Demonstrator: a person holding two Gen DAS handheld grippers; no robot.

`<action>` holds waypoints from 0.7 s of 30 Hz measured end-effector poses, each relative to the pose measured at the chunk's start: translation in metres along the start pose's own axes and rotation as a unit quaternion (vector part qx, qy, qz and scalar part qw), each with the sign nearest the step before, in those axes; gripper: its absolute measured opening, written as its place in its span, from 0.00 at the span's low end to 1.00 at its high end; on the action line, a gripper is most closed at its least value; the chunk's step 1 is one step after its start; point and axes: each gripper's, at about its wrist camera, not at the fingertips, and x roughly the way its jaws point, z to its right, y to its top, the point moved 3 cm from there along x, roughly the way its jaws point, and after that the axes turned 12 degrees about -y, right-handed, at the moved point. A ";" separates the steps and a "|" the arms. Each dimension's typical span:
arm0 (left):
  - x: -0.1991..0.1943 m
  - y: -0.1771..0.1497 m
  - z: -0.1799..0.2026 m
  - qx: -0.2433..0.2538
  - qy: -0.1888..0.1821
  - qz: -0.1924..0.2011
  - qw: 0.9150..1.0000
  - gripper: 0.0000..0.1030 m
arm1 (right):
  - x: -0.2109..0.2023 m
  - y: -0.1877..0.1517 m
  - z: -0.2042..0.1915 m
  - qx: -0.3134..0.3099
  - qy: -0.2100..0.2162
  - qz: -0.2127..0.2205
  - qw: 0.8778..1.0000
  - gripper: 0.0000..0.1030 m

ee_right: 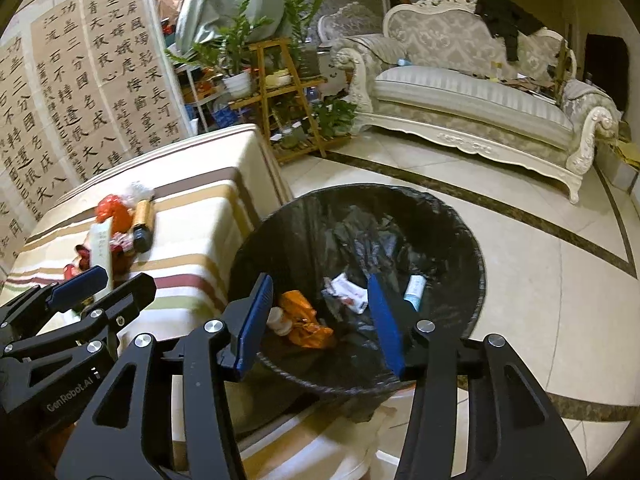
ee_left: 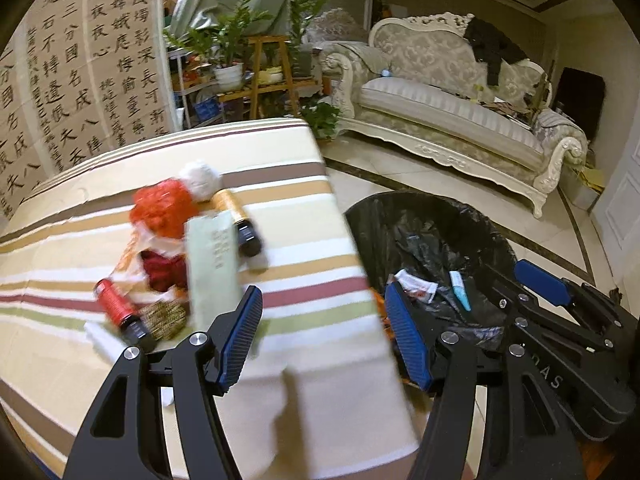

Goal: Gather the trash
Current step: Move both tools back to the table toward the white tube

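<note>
L gripper (ee_left: 324, 336), black frame w/ blue ribbed pads: jaws apart at a medium gap, nothing between them. It hangs over the near edge of the table, which is covered w/ a cream cloth striped in tan, brown, red and green (ee_left: 304, 240). Its R finger sits over the gap between table and bin.

R gripper (ee_right: 320, 320), same build: jaws also parted, medium gap, empty. It points down into the round bin lined w/ a black plastic bag (ee_right: 460, 240), which stands on the pale tiled floor (ee_right: 540, 280) just beside the table's corner, at about 3 o'clock from the table in the L wrist view.

In the bin, R wrist view: crumpled orange wrapper (ee_right: 306, 320) at 8 o'clock w/ a small white round item touching its left side, crumpled white paper w/ red print (ee_right: 346, 290) near centre, small white-and-teal tube (ee_right: 414, 288) at 3 o'clock.

Trash on the table, in a tight pile at 10–11 o'clock from the L gripper: pale green flat carton w/ gold print (ee_left: 214, 268), gold cylindrical bottle w/ black cap (ee_left: 238, 216), red cylindrical bottle w/ black cap (ee_left: 118, 308), bright orange-red crumpled bag (ee_left: 164, 208), white tissue wad (ee_left: 200, 180), dark red wrapper (ee_left: 164, 272), brown-gold woven-looking piece (ee_left: 164, 318). The carton lies across the pile; the gold bottle touches its far right edge.

Beyond: cream carved sofa (ee_left: 448, 112) at 1 o'clock, potted plants on a wooden stand (ee_left: 256, 56) at 12, calligraphy screen (ee_left: 80, 80) at 10.
</note>
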 end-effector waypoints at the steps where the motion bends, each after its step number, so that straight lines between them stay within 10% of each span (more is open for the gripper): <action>1: -0.002 -0.002 -0.004 -0.004 0.004 0.000 1.000 0.61 | -0.001 -0.001 -0.005 -0.004 0.004 0.000 1.000 0.47; 21: -0.029 -0.041 -0.095 -0.110 0.072 -0.019 0.991 0.61 | -0.014 -0.013 -0.075 -0.060 0.058 -0.007 0.997 0.47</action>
